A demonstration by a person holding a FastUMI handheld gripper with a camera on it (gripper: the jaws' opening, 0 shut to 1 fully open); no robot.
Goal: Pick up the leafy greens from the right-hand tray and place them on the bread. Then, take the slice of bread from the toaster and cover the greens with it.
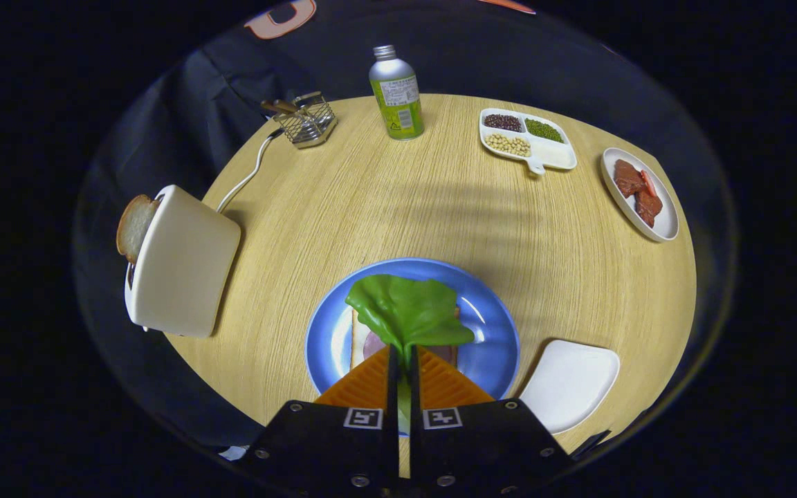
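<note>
The tongs [402, 356] were closed on the stalk end of the leafy greens [407, 309], the leaf fanned out just ahead of the tips along their axis. It was held over the bread [358, 337] on the blue plate [492, 339]. Open bench [385, 200] lay beyond, toward the toaster [180, 263], where the second slice [134, 225] stood up.

Hand-held gripper [402, 356] — black body, small screws, two square black-and-white markers, ribbed wedge-shaped fingers.
</note>
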